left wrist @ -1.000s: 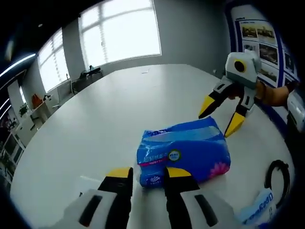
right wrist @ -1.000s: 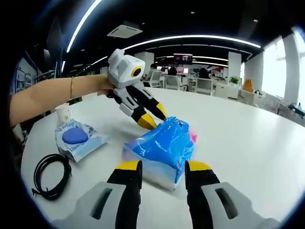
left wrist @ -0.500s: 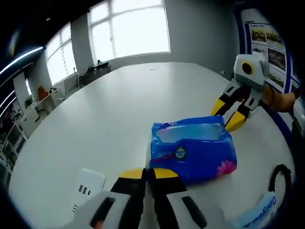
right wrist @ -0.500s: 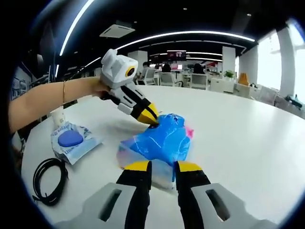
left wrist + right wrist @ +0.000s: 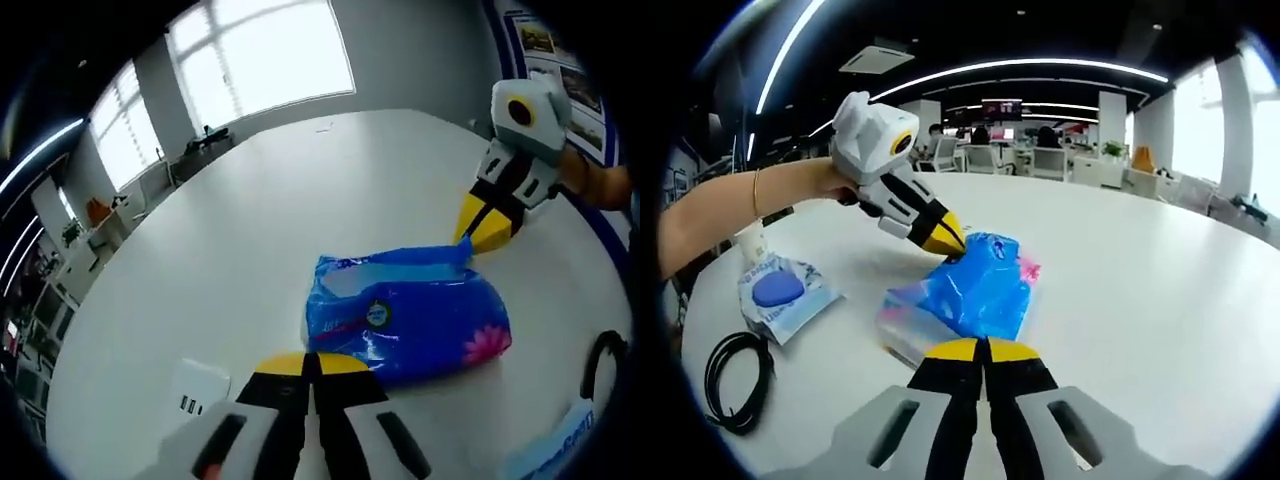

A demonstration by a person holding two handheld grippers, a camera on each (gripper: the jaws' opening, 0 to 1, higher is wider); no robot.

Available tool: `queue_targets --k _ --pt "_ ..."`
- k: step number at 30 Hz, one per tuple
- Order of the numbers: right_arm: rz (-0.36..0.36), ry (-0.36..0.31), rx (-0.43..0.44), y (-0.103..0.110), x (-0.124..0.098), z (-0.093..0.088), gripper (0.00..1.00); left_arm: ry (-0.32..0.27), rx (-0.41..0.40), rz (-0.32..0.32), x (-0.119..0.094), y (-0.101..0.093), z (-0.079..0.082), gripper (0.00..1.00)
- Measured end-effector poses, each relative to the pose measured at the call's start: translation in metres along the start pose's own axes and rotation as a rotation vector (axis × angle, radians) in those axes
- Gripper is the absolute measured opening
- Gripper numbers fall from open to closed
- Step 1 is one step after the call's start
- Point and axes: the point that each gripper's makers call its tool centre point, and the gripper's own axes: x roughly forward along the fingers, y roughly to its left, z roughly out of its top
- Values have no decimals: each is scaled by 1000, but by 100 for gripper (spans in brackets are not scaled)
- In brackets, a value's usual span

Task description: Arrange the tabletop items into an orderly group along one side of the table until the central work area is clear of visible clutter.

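White table (image 5: 250,230) | both hand-held grippers (image 5: 312,362) (image 5: 983,347) pinch blue tissue pack (image 5: 408,318) | label print illegible

A blue plastic tissue pack (image 5: 405,315) with a pink flower print lies flat on the white counter (image 5: 250,220), pinched at opposite ends. Left of it in the right gripper view sit a clear bag holding a blue round object (image 5: 780,295) (contents unclear) and a coiled black cable (image 5: 735,385). A white power strip (image 5: 195,390) lies nearby.
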Motion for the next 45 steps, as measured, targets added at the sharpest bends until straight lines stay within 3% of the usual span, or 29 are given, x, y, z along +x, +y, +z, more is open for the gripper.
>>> queue_targets --k 13,25,36,45 --pt "-6 -10 72 -2 1 3 0 -2 1 49 1 7 0 0" --pt "-9 -23 116 -6 -9 10 0 17 3 42 -11 1 4 0" --pt "-35 -29 114 -5 -25 19 0 32 11 46 -27 -15 10 0" --pt "-72 -19 72 -5 -39 18 0 58 40 64 -45 -42 14 0"
